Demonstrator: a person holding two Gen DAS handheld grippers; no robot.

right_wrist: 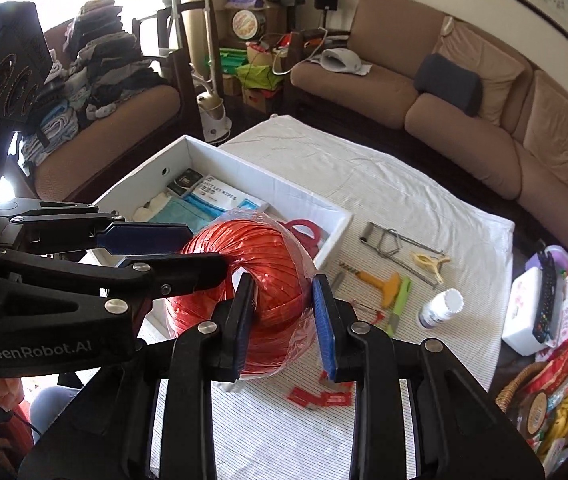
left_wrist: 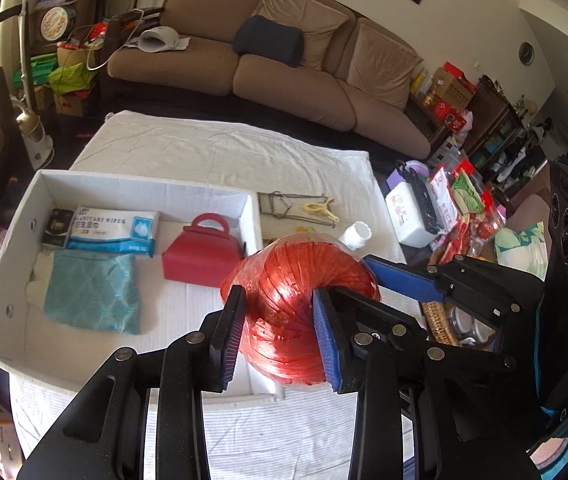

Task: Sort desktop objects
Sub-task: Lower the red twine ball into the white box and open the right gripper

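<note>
Left gripper (left_wrist: 280, 336) clamps red twine ball (left_wrist: 299, 280); right gripper (left_wrist: 375, 276) grips far side; white box (left_wrist: 16, 280) beneath-left

A brown sofa (left_wrist: 284, 68) stands at the far side, a dark cushion (left_wrist: 268, 40) on it; boxes (left_wrist: 64, 8) pile far left.

A white-clothed bench (right_wrist: 423, 200) carries a white box (right_wrist: 244, 168) at nine o'clock — a bottle (right_wrist: 441, 308), clothespin (right_wrist: 429, 264) and scraper (right_wrist: 379, 282) at three.
</note>
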